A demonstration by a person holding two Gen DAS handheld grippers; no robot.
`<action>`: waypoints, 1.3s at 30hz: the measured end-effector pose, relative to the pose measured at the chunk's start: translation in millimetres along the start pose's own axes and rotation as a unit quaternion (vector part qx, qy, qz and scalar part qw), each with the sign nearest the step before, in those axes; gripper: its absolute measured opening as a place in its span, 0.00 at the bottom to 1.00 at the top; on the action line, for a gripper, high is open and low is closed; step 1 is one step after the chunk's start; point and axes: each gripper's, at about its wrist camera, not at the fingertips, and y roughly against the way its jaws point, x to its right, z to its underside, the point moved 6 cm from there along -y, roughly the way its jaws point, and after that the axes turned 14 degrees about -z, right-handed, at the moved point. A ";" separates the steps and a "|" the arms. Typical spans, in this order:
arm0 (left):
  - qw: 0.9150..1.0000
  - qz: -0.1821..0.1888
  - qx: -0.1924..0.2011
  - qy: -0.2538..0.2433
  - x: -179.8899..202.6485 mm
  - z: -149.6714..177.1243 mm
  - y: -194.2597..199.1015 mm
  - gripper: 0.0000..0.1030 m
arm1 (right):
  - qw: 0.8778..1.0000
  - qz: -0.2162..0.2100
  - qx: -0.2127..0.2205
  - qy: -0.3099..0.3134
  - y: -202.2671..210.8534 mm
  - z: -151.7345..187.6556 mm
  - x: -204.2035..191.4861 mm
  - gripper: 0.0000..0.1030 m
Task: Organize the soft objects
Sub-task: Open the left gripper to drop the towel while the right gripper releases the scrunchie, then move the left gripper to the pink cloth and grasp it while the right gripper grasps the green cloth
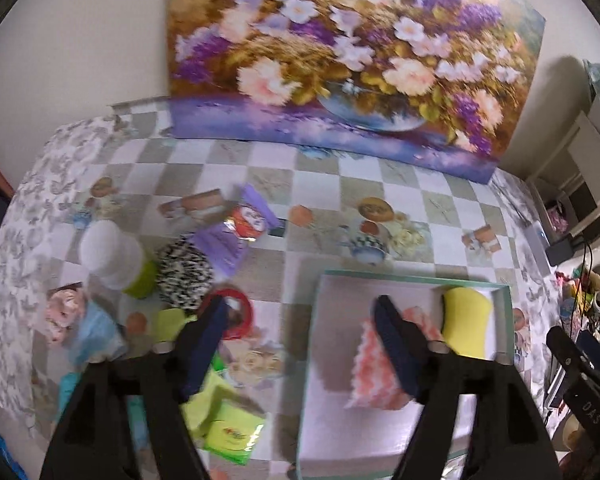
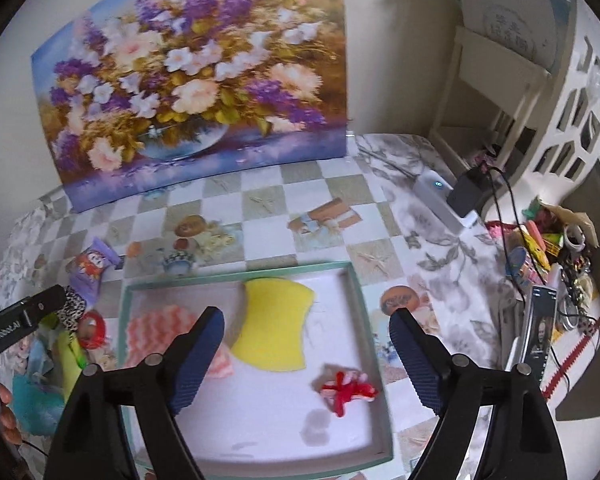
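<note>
right now both tongs are spread wide and grip nothing; the left tongs (image 1: 300,320) hang over the tabletop (image 1: 340,184) at the left rim of the teal-edged tray (image 2: 356,292), one finger above the pink zigzag cloth (image 1: 374,364); the right tongs (image 2: 306,334) hover over the tray's middle; inside it the yellow sponge (image 2: 274,326) lies touching the pink cloth, and a red-and-white yarn bundle (image 2: 348,390) sits apart toward the right wall; left of the tray wait a black-and-white puff (image 1: 184,272), a red ring (image 1: 236,312), a purple packet (image 1: 240,232) and a lime packet (image 1: 228,432); a flower painting (image 1: 340,52) leans against the wall behind.
</note>
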 end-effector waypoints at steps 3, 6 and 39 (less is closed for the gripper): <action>1.000 -0.007 0.000 0.013 -19.1 0.3 2.2 0.80 | 1.000 -0.009 -0.014 0.016 -11.1 5.3 -19.0 0.84; 0.999 -0.020 -0.009 0.027 -39.3 4.6 -1.3 0.80 | 0.999 -0.024 -0.029 0.033 -21.8 12.9 -42.4 0.84; 0.969 -0.126 -0.090 0.192 -275.4 73.7 -43.9 0.80 | 0.965 -0.137 -0.154 0.161 -101.6 108.3 -244.3 0.84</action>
